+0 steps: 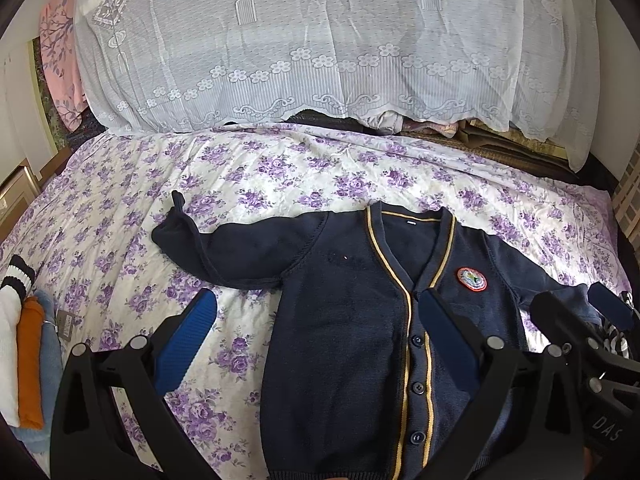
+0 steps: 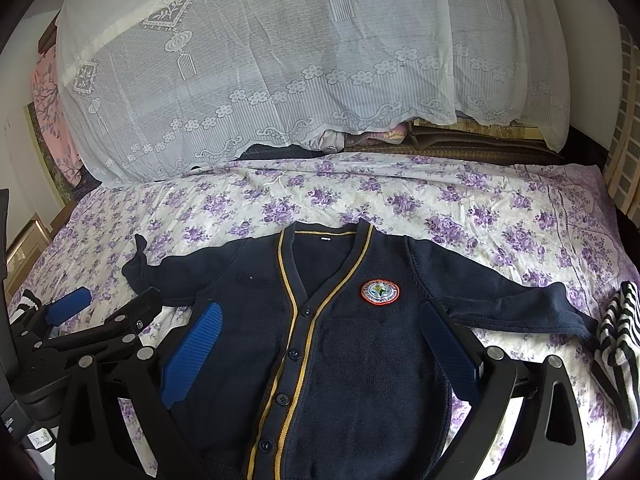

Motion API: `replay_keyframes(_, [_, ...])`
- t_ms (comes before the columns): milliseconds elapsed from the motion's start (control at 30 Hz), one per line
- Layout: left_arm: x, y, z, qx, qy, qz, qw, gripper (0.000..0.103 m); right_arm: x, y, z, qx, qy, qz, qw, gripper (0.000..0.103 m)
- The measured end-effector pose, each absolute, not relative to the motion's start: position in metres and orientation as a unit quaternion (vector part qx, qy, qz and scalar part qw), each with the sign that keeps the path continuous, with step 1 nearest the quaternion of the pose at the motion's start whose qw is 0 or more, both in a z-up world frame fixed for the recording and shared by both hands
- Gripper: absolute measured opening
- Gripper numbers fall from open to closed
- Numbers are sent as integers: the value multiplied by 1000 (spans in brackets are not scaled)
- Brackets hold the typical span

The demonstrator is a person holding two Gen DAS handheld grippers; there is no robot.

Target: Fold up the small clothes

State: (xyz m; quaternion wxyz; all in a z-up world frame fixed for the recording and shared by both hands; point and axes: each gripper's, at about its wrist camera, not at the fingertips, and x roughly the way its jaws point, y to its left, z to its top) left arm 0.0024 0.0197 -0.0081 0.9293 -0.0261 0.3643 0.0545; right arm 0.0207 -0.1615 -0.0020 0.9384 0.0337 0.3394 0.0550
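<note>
Grippers (image 1: 320,344) (image 2: 324,356) spread wide, hovering over cardigan (image 2: 340,340)

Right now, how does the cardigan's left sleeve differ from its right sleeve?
The left sleeve ends bunched, its cuff twisted into a small point; the right sleeve lies stretched out, its cuff flat. The left sleeve's cuff points up the bed; the right sleeve's reaches toward the striped garment. Both are navy knit.

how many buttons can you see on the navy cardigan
4 show on the cardigan placket in the right wrist view: top, second, third, lowest. The hem runs out of frame, so more may be hidden.
</note>
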Motion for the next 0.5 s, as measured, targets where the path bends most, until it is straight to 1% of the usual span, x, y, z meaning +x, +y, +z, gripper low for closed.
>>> replay_keyframes(500, [2, 20, -8, -27, 365, 54, 929, 98, 21, -162, -2, 33, 339, 55, 939, 100])
